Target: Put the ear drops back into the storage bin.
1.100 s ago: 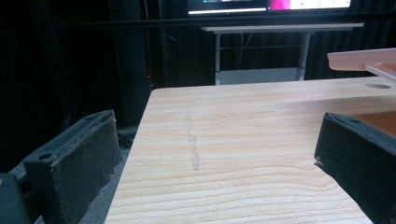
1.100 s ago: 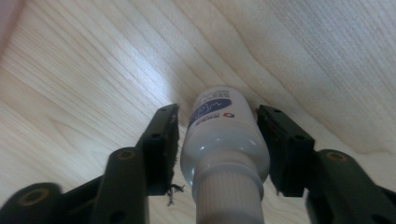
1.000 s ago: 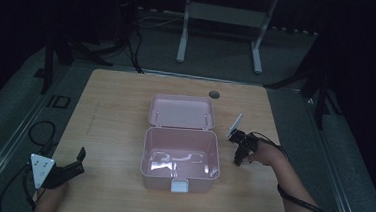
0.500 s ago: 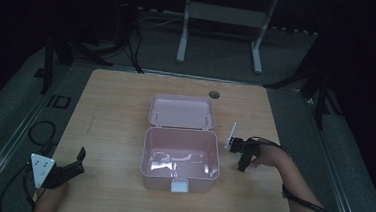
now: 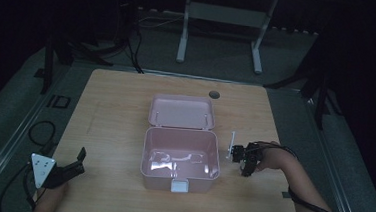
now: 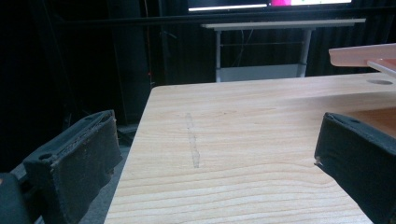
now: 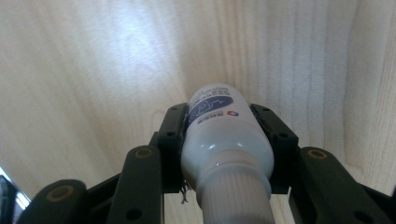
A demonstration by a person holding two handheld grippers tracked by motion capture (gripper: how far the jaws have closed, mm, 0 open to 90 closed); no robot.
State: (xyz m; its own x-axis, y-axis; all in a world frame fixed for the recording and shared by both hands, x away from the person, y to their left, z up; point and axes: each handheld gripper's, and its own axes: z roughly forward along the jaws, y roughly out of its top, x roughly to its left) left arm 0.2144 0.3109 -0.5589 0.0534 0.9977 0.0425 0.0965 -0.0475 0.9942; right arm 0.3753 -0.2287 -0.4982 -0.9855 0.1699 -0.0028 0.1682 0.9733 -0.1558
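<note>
Holding a small white bottle [image 7: 224,140], the right claw [image 7: 227,135] has its two black jaws pressed tight on the bottle's two sides. The bottle has a dark blue label near its far end and a ribbed white cap at the near end, close to the camera. It points away along the jaws, over the pale wood of the counter [image 7: 93,70]. From above, the right claw [image 5: 245,157] sits just to the right of a pink box [image 5: 180,158], near the box's right wall but not touching it. A thin white thing stands up beside the claw there; it is too small to tell what it is. The box is open and sits in the middle of the counter [image 5: 110,110]. Its lid [image 5: 181,111] lies flat behind it. Something shiny lies in the bottom of the box, but it is too blurry to name. The left claw [image 5: 69,167] rests at the near left corner of the counter, well apart from the box. Its jaws stand wide open, with nothing between them. In the left gripper view, one pad [image 6: 77,161] is at the left and the other at the right, with bare wood between.
</note>
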